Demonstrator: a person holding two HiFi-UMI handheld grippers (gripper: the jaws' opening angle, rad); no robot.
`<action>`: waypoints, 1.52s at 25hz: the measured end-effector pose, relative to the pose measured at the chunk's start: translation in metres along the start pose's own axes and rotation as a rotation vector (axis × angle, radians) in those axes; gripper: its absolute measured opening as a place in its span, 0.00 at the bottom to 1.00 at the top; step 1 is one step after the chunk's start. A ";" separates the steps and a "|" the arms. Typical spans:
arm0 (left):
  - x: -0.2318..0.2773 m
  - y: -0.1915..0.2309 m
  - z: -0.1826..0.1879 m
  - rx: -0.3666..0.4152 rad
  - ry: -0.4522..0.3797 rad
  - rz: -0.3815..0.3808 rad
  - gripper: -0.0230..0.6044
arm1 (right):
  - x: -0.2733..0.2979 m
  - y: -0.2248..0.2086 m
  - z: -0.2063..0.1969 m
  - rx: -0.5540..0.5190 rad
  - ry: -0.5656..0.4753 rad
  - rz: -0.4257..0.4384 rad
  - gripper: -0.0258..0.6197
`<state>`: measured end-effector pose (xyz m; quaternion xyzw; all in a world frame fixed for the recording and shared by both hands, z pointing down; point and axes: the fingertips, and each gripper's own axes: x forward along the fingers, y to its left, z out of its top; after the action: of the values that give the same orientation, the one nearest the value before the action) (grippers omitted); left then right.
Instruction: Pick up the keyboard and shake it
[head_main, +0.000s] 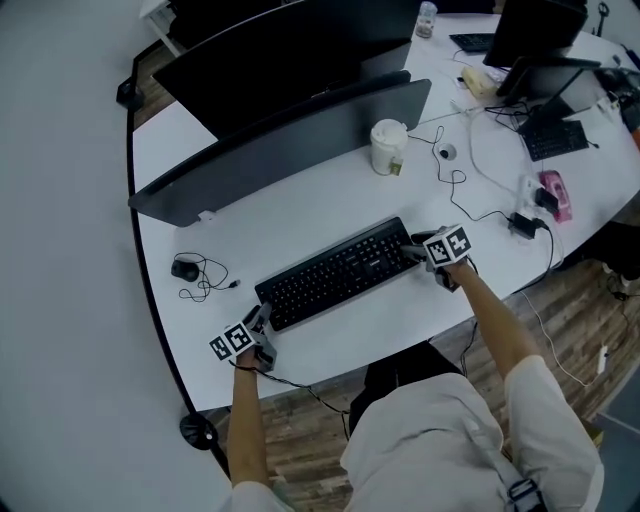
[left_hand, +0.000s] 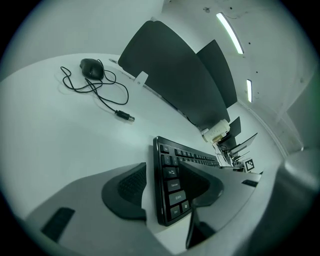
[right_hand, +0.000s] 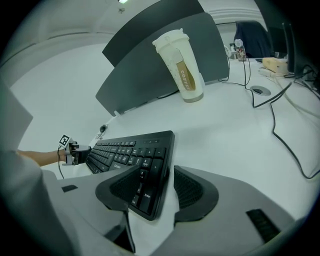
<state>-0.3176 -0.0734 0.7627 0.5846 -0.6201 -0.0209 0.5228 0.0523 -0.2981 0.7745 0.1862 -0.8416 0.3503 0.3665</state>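
The keyboard (head_main: 335, 272) lay flat on the desk (head_main: 330, 190), one end reaching in between each pair of fingers. The left gripper (head_main: 262, 318) stood at its left end with the jaws apart. In the left gripper view, the gripper (left_hand: 162, 186) had the keyboard (left_hand: 172, 180) end-on between its pads: one pad overlapped the outer keys, while the other pad (left_hand: 125, 192) stood just off the keyboard's edge with a thin strip of desk (left_hand: 60, 135) showing between them. The right gripper (head_main: 412, 250) was set the same way at the opposite end, jaws apart. In its own view, the gripper (right_hand: 160, 189) straddled the right end of the keyboard (right_hand: 135, 155) — one pad lay in front of the keys, and the other pad (right_hand: 192, 192) stood beside the edge with a white gap between. Neither pair could be seen pressing on both sides, so both read as spread around the keyboard rather than clamped on it. Past the right fingers and off to their outer side stood a lidded cup (right_hand: 181, 65) against a dark panel (right_hand: 150, 65), and along the keyboard from them the left gripper (right_hand: 75, 150) was in sight. Beyond the left fingers, well apart from them, lay a mouse (left_hand: 92, 67) with its cable loose on the desk. From above, the cup (head_main: 387, 146) stood near the panel (head_main: 290, 140), and the mouse (head_main: 184, 268) lay outside the left fingers — both clear of the keyboard.
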 end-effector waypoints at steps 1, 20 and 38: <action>0.001 -0.004 -0.004 -0.002 0.010 -0.019 0.38 | 0.000 0.001 0.000 0.005 0.002 0.002 0.41; -0.034 -0.062 -0.065 -0.081 0.003 -0.426 0.41 | -0.037 -0.008 -0.047 0.054 -0.020 0.011 0.38; -0.070 -0.076 -0.002 -0.858 -0.396 -0.848 0.37 | -0.039 -0.010 -0.043 0.121 -0.116 0.006 0.38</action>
<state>-0.2792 -0.0436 0.6716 0.5029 -0.3561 -0.5807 0.5321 0.1054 -0.2714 0.7707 0.2253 -0.8394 0.3902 0.3041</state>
